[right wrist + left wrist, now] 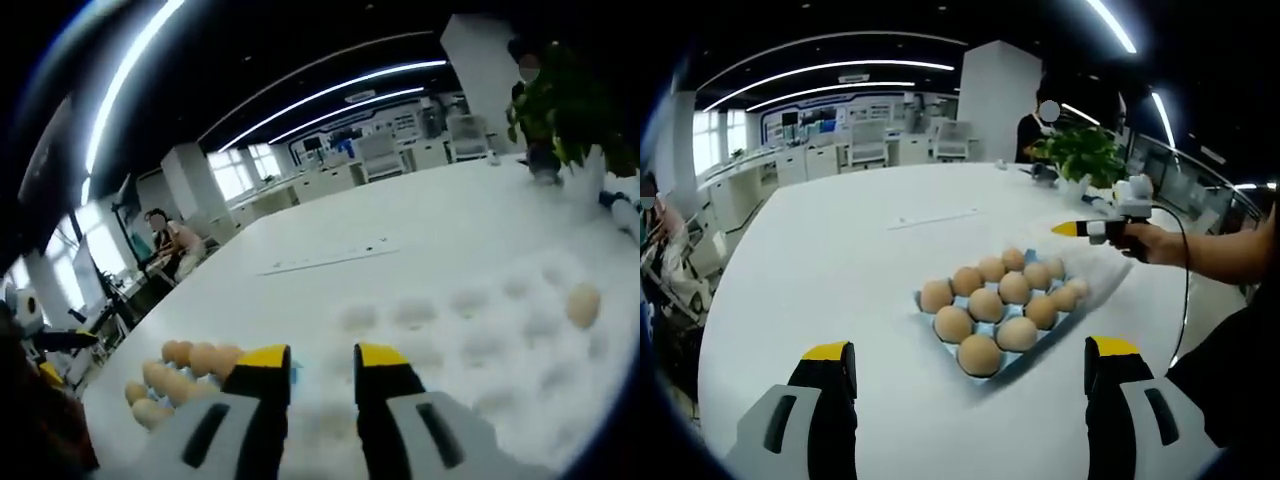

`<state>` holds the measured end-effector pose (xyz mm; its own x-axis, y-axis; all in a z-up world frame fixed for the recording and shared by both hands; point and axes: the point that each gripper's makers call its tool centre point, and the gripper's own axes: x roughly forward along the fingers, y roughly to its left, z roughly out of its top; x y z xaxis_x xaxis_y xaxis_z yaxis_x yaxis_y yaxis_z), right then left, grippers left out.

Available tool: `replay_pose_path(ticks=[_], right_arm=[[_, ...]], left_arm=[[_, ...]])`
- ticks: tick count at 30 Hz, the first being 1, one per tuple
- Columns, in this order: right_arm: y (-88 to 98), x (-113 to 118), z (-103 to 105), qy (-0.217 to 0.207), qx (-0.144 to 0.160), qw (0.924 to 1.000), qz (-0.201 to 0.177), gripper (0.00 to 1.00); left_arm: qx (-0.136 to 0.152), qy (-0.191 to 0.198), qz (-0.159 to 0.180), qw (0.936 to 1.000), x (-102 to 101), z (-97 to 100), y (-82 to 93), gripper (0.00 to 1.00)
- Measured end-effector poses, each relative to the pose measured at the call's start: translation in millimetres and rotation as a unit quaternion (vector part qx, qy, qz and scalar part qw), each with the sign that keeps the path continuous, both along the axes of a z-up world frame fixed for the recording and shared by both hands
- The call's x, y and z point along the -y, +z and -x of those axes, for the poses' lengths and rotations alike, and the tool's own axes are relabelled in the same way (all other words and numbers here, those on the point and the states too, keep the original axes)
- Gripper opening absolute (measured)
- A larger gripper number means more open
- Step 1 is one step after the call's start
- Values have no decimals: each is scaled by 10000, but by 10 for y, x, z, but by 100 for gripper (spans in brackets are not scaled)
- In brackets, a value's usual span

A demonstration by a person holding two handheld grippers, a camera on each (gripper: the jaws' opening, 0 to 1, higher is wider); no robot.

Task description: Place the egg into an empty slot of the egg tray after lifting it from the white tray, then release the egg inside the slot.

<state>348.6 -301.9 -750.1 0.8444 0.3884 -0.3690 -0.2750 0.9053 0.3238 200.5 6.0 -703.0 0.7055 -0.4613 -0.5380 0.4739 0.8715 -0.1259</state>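
Note:
A blue egg tray holding several brown eggs lies on the white table, just ahead of my left gripper. Its jaws are wide open with nothing between them. To the right, a person's hand holds my right gripper over the white tray. In the right gripper view, the white tray has many dimples, and a single brown egg rests at its far right. My right gripper hovers over the tray's near edge, its jaws a narrow gap apart and holding nothing. The filled egg tray lies at lower left.
The big white round table has a thin strip lying near its middle. A green potted plant and small items stand at the far edge. People, desks and chairs are beyond the table. A cable trails from the right gripper.

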Motion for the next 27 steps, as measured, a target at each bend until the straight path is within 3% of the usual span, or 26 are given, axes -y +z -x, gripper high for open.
replay_pose_path(ticks=[3,6,8,10,15,20,24,27], right_arm=[[11,266,-21,-316,110,9992,199,26],[61,700,-47,-865,320,9949,419,26],[82,1013,-33,-1289,354,9893,592,26],[96,1171,-28,-1485,403,9855,720,26],[137,1743,20,-2224,527,9649,1291,27],[51,1868,-8,-2289,461,9623,1392,28],[-139,1822,-69,-2015,170,9641,1719,28],[-139,1756,-137,-1830,205,9650,1865,28]], left_arm=[[23,-27,-11,10000,15,-14,18,95],[25,-9,-18,10000,10,-25,27,95],[30,-1,-26,10000,9,-30,31,95],[21,-4,-38,10000,12,-31,30,95],[12,-1,-65,10000,24,-42,38,95],[5,-9,-88,10000,31,-49,35,95],[-6,-6,-105,9999,33,-48,37,95],[-2,24,-125,9999,12,-46,46,95]])
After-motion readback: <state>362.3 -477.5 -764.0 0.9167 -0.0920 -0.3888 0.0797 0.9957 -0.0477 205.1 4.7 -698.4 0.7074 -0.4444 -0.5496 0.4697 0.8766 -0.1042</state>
